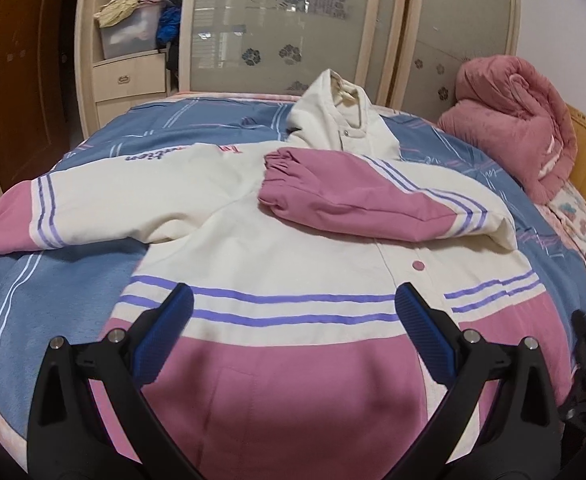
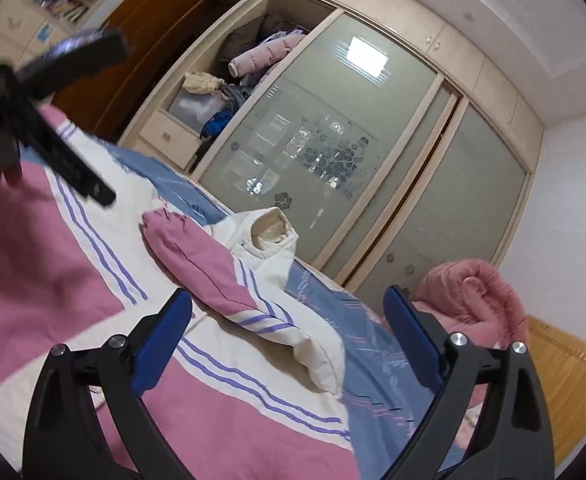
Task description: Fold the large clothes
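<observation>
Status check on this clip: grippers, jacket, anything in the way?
Left gripper open, empty, above jacket hem. Right gripper open, empty. One sleeve folded across, other spread. Nothing in the way.

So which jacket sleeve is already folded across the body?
The sleeve on the right in the left wrist view, its pink cuff on the chest; the other sleeve lies spread out.

The left wrist view looks along the jacket (image 1: 293, 216) from its hem, tilted down, close above it, facing the wardrobe (image 1: 293, 20). The right wrist view is rolled, level, beside the jacket (image 2: 93, 264). Both share the folded sleeve, hood, wardrobe and pink quilt (image 1: 513, 120).
</observation>
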A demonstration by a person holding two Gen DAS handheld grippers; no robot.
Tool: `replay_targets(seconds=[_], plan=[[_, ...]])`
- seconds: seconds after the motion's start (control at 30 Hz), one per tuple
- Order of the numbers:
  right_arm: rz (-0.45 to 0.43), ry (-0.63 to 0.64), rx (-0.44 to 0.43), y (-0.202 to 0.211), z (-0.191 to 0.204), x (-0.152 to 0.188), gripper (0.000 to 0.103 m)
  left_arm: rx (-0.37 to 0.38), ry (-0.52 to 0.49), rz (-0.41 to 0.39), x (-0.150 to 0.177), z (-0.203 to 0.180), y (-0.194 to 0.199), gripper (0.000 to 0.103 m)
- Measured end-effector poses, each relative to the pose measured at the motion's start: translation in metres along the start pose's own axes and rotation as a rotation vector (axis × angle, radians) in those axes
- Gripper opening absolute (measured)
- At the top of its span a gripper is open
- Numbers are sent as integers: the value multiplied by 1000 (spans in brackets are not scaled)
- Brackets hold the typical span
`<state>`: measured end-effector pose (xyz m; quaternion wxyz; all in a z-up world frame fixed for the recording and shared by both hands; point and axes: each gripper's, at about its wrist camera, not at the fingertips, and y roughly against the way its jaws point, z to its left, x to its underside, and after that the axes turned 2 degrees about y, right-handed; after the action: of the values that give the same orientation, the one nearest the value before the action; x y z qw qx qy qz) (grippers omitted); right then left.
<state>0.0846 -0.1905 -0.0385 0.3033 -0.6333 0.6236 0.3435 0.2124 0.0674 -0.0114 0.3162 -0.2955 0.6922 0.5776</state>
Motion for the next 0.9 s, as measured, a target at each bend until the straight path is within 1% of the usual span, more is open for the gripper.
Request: replay_targets(seconds=[0.07,0.13,0.17,0.2,0.27,0.33,0.4,0.53,0.57,0.6,0.63,0.67,0.7,0.73,0.77,0.83,0.87,0.9], plan=[[27,-42,-22,-4,-5,1,96,10,-19,11,-2,-4,-2,101],[84,-115,-62,-16,-15,5,96,18,-29,14,-6,-5,-3,101],[114,-149,-78,-22,-19,8,96,27,-23,12,-9,-5,-4,101],[163,-201,-110,-32,-26,13,96,40,-5,17,-14,-2,-6,101],[213,-268,-140,-41,-35,21,96,68,46,43,-24,6,-15,101],[227,-313,-143,-45,-43,26,96,99,84,65,-36,10,-26,101],[226,-347,-142,-46,-51,29,96,120,97,89,-52,12,-44,101],[240,-410,-146,-51,-62,38,96,84,68,137,-84,11,-88,101],[243,-424,-147,-52,-64,40,96,102,76,170,-93,11,-103,100],[243,-429,-148,-54,-67,41,96,116,86,190,-99,12,-112,98],[239,-435,-149,-54,-69,41,96,113,87,209,-106,11,-123,97],[235,-439,-151,-54,-70,41,96,96,75,214,-110,10,-130,97],[228,-442,-154,-54,-71,41,96,50,34,213,-117,6,-140,97],[222,-444,-157,-54,-71,40,96,19,14,221,-120,4,-148,97],[222,-444,-158,-54,-71,40,96,-6,15,249,-124,5,-161,97],[222,-448,-162,-55,-73,40,96,-33,34,278,-127,10,-175,93],[221,-453,-165,-56,-74,41,96,-41,41,294,-128,12,-182,84],[221,-456,-168,-56,-74,41,96,-35,48,315,-128,12,-190,72]])
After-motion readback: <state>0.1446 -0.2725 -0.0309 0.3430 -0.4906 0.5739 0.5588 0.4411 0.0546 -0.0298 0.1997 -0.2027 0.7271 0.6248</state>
